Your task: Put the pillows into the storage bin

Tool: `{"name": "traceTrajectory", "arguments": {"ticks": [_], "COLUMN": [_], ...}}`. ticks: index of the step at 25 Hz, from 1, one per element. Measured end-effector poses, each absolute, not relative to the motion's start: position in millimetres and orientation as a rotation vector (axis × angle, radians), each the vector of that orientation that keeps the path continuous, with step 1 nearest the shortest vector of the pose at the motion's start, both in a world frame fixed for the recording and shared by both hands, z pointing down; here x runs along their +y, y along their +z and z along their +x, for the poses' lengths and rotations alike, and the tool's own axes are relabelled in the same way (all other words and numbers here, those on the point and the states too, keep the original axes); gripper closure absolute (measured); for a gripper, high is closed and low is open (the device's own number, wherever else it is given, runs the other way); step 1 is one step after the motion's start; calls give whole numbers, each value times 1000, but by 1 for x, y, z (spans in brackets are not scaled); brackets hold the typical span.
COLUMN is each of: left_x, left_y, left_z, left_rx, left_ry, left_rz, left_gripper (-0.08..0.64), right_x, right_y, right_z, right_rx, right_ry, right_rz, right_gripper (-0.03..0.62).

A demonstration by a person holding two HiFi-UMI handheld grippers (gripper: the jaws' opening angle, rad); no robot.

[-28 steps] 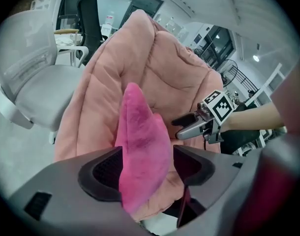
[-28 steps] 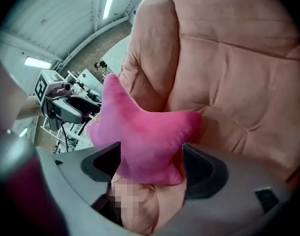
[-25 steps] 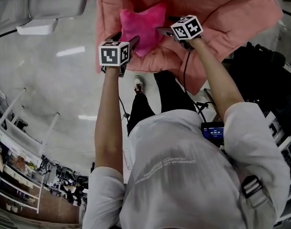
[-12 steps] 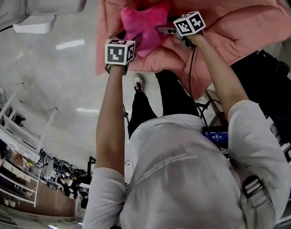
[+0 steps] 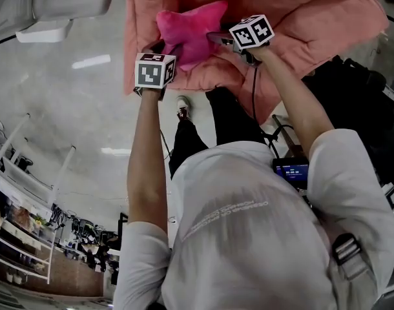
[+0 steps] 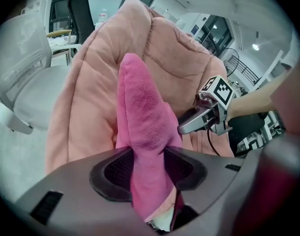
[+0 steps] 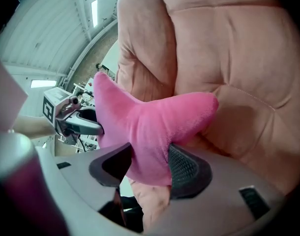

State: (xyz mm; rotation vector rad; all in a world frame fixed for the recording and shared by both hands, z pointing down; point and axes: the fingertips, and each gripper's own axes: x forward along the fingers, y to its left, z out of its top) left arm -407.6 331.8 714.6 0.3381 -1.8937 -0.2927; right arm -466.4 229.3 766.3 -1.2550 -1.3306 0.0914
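Note:
A bright pink pillow (image 5: 187,30) lies on a large peach padded cushion (image 5: 313,18). My left gripper (image 5: 168,49) is at the pillow's near left corner, and its jaws have just been closing. In the left gripper view the pink pillow (image 6: 142,127) is pinched between that gripper's (image 6: 149,170) dark pads. My right gripper (image 5: 217,39) has also just been closing on the right corner. In the right gripper view the pillow (image 7: 155,118) is squeezed in the right gripper (image 7: 149,167). No storage bin shows in any view.
A grey office chair (image 5: 61,5) stands at the upper left on a glossy pale floor (image 5: 68,108). Black bags or cases (image 5: 352,102) sit at the right beside the cushion. My legs and a shoe (image 5: 183,108) are just below the cushion's edge.
Both grippers' jaws have come in against the pillow's two corners. The pillow and both grippers sit slightly further left and higher in the head view.

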Motion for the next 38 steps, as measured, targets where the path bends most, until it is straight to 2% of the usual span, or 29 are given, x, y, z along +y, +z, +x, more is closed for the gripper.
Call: {"name": "traceTrajectory", "arguments": {"ticks": [6, 14, 20, 24, 25, 38], "left_x": [339, 328, 328, 311, 308, 267], "left_y": [663, 580, 522, 488, 480, 410], "left_z": [-400, -436, -437, -428, -424, -301], "left_rx": [-2041, -2204, -2301, -2368, -2382, -2426], "left_ry": [-308, -198, -142, -50, -31, 141], "left_rz": [350, 444, 534, 632, 657, 989], "left_gripper": [356, 354, 354, 354, 354, 356], "right_x": [231, 213, 209, 186, 180, 132], "right_y": [707, 616, 549, 514, 506, 437], "right_z": [-465, -501, -498, -479, -474, -324], "right_rx": [-1373, -1557, -1716, -1845, -1881, -2206], "right_ry": [41, -4, -48, -34, -33, 89], "right_rz": [-1351, -1364, -1339, -1307, -1291, -1075], "right_gripper": [351, 364, 374, 391, 417, 428]}}
